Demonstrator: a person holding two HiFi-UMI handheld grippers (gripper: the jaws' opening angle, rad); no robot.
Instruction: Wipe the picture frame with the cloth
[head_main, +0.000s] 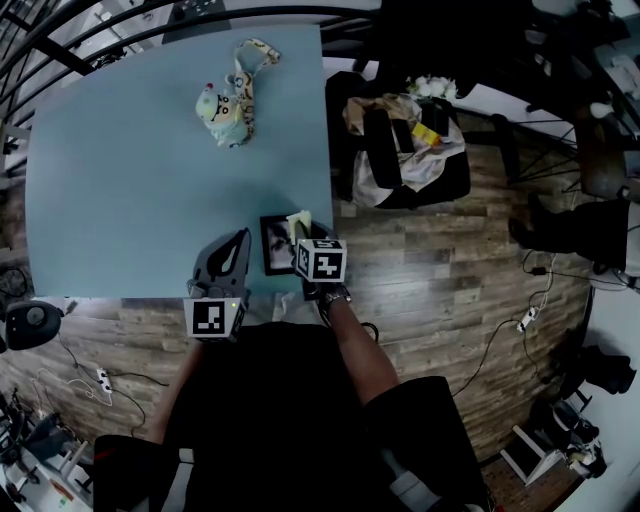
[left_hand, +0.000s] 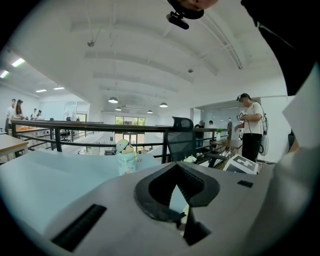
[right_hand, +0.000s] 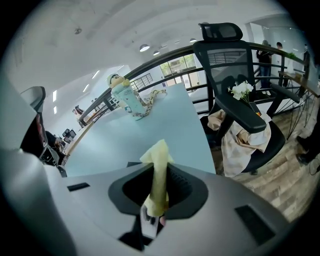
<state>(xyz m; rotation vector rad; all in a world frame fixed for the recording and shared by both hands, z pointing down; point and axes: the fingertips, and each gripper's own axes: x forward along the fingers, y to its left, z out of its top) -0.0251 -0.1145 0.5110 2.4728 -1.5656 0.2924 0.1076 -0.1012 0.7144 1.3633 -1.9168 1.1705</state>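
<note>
A small black picture frame (head_main: 276, 245) lies flat near the front right corner of the light blue table (head_main: 150, 200). My right gripper (head_main: 303, 232) hovers over the frame's right side, shut on a pale yellow cloth (head_main: 298, 219). In the right gripper view the cloth (right_hand: 159, 172) stands up between the closed jaws of that gripper (right_hand: 158, 186). My left gripper (head_main: 240, 240) lies just left of the frame, its jaws drawn to a point with nothing in them. The left gripper view shows only that gripper's (left_hand: 177, 192) grey body and a sliver of table.
A pale plush toy with a strap (head_main: 228, 105) stands at the table's far side. A black office chair (head_main: 400, 150) piled with clothes sits right of the table's edge. A black railing (left_hand: 100, 127) runs behind the table. A person (left_hand: 250, 132) stands further off.
</note>
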